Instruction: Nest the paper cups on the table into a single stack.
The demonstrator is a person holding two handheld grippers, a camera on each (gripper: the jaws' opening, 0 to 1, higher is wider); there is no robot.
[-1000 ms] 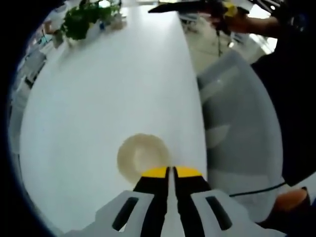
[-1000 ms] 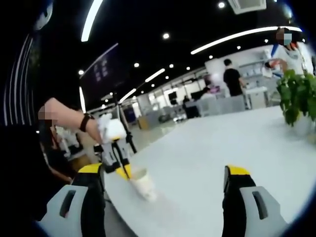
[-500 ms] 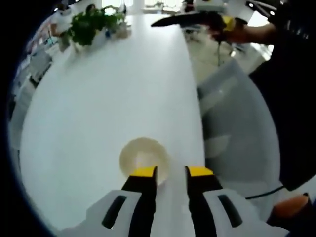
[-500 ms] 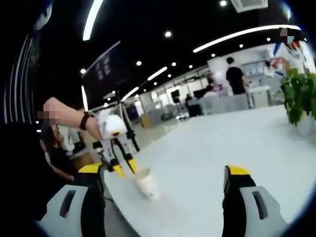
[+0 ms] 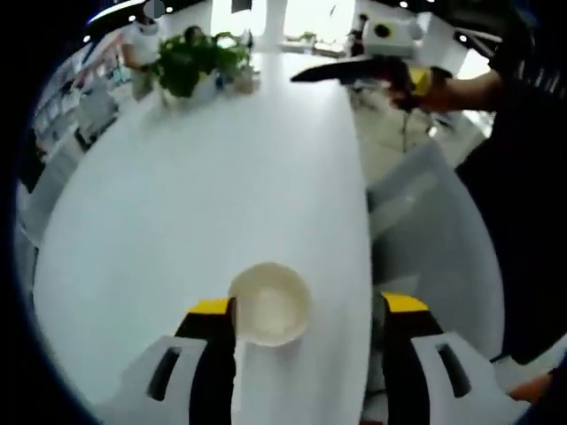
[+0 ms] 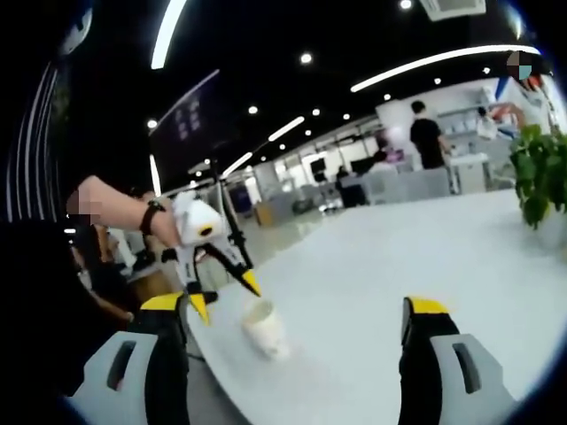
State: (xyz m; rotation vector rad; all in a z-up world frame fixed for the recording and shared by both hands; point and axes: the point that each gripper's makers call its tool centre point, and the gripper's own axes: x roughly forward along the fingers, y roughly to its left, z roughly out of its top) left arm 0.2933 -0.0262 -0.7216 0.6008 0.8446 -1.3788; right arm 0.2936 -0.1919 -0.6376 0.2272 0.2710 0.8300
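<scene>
White tabletop (image 5: pixel 204 177) runs long and glossy away from me in the left gripper view, and near its right-hand edge, close to my end, stands the paper cup (image 5: pixel 269 304), upright with its open mouth facing the camera. I cannot tell from either view whether it is one cup or several already nested. My left gripper (image 5: pixel 308 307) hangs over it with the jaws spread wide, one yellow tip just beside the cup's rim on one side and the other well clear on the far side, out past the table's edge; nothing is held between them. In the right gripper view I see that same left gripper (image 6: pixel 224 296) from the side, a hand (image 6: pixel 168 232) gripping its white body, its yellow-tipped fingers splayed above and to either side of the cup (image 6: pixel 265 328), which sits close to the table's near edge (image 6: pixel 372 292). My right gripper (image 6: pixel 292 310) is held back from all this, jaws wide apart and empty, pointing across the surface. In the left gripper view it shows as a dark shape (image 5: pixel 354 68) held beyond the far right edge. A potted plant (image 5: pixel 197 63) stands at the far end of the table, and a grey chair (image 5: pixel 434 230) sits just off the right edge.
</scene>
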